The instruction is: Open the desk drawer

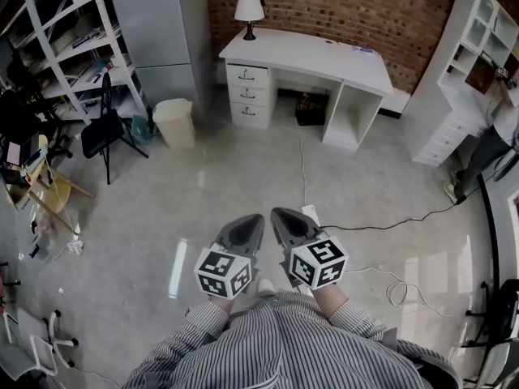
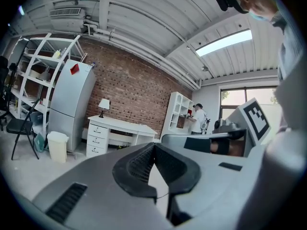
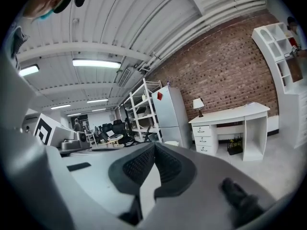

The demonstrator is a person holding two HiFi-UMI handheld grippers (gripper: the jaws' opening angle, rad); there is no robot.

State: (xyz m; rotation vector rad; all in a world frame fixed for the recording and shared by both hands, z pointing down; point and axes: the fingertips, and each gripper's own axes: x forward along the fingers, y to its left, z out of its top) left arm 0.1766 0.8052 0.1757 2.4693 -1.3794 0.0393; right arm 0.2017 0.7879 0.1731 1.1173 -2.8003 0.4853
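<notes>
The white desk (image 1: 324, 55) stands against the brick wall, far across the floor from me. Its stack of three drawers (image 1: 247, 96) is on its left side, all pushed in. My left gripper (image 1: 255, 220) and right gripper (image 1: 278, 214) are side by side low in the head view, both pointing toward the desk. Both are shut with nothing between the jaws. In the left gripper view the desk (image 2: 122, 126) and drawers (image 2: 97, 138) lie beyond the closed left gripper (image 2: 154, 145). In the right gripper view the drawers (image 3: 203, 138) sit right of the closed right gripper (image 3: 154, 145).
A table lamp (image 1: 249, 10) is on the desk's left end. A white bin (image 1: 174, 122) and a grey fridge (image 1: 162, 31) stand left of the desk, with a black chair (image 1: 105, 128) further left. A cable (image 1: 381, 224) runs across the floor. A white bookcase (image 1: 466, 71) is at right.
</notes>
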